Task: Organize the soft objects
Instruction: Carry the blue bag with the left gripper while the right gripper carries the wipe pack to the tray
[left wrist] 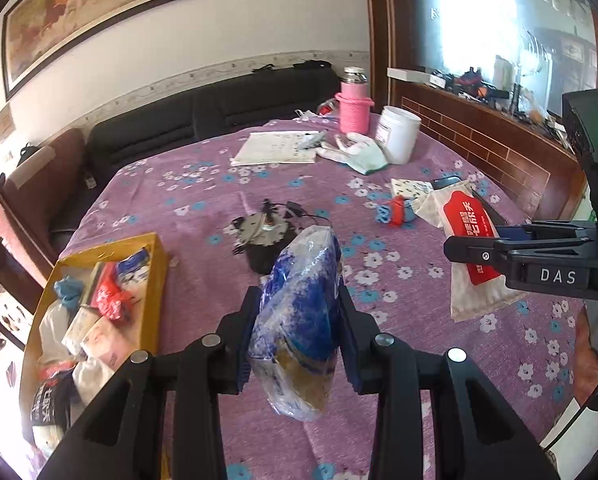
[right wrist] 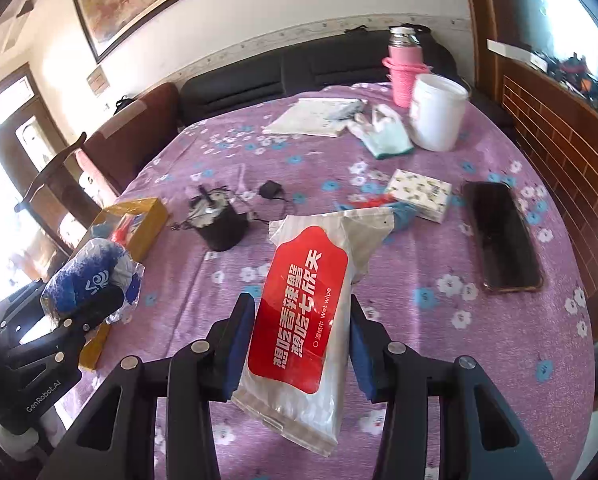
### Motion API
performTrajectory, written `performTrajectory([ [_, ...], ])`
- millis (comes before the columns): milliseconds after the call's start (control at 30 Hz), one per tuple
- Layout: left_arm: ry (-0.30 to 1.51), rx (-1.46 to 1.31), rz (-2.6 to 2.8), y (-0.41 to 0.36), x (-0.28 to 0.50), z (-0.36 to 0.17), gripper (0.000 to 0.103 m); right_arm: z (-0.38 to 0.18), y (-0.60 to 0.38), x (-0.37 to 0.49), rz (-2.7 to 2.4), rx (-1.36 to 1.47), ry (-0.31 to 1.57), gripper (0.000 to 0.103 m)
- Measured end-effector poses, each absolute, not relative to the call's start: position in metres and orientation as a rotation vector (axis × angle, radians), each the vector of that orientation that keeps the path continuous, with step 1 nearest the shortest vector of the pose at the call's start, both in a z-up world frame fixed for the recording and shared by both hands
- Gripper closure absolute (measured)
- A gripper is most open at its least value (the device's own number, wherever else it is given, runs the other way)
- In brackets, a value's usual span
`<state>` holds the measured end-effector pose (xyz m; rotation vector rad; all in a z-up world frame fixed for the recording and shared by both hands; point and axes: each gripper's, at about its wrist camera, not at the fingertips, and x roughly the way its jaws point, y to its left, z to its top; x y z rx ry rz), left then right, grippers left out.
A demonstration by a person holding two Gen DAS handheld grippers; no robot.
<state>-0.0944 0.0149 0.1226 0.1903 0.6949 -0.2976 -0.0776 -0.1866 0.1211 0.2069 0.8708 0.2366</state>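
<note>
Left wrist: fingers (left wrist: 255, 332) pinch blue bag (left wrist: 303, 320)

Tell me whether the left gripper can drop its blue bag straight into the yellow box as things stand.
Probably yes. The left gripper is shut on the blue plastic bag, and the yellow box sits open-topped just to its left with nothing between. The box is already fairly full, so the bag may perch on top.

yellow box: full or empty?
Partly full. The yellow box holds several soft packs; bare floor shows near its far corner.
</note>
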Motion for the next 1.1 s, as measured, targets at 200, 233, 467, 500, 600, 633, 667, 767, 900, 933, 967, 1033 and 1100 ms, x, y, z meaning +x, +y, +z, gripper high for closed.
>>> performTrajectory([
  [200,0.690,0.124,-0.257,0.056,-0.101,0.122,0.068,0.131,-0.138,-0.077,0.296,0.140,0.872,0.054],
  [233,0.690,0.113,-0.249,0.064,-0.103,0.122,0.068,0.132,-0.131,-0.076,0.305,0.131,0.873,0.054],
  [467,0.694,0.035,-0.151,0.131,-0.105,0.119,0.068,0.136,-0.064,-0.065,0.403,0.069,0.888,0.054],
  [500,0.697,0.027,-0.132,0.141,-0.104,0.118,0.068,0.136,-0.054,-0.063,0.420,0.062,0.892,0.054],
  [600,0.717,-0.016,-0.075,0.182,-0.103,0.116,0.068,0.135,-0.022,-0.059,0.471,0.039,0.899,0.054],
  [633,0.726,-0.032,-0.052,0.199,-0.101,0.116,0.068,0.135,-0.010,-0.057,0.492,0.029,0.902,0.054],
  [667,0.731,-0.040,-0.031,0.211,-0.100,0.116,0.068,0.134,0.000,-0.056,0.508,0.020,0.904,0.054],
  [767,0.734,-0.051,0.038,0.245,-0.096,0.118,0.068,0.131,0.029,-0.051,0.554,-0.003,0.915,0.054],
  [900,0.751,-0.065,0.121,0.287,-0.089,0.114,0.068,0.129,0.063,-0.042,0.605,-0.030,0.926,0.054],
  [933,0.762,-0.071,0.143,0.297,-0.088,0.111,0.068,0.128,0.071,-0.040,0.618,-0.035,0.931,0.054],
  [967,0.770,-0.077,0.157,0.306,-0.087,0.108,0.068,0.127,0.078,-0.038,0.631,-0.037,0.936,0.054],
  [1033,0.790,-0.093,0.182,0.319,-0.086,0.099,0.068,0.125,0.092,-0.033,0.649,-0.047,0.947,0.054],
  [1100,0.817,-0.115,0.202,0.332,-0.083,0.088,0.068,0.120,0.105,-0.024,0.653,-0.066,0.960,0.054],
])
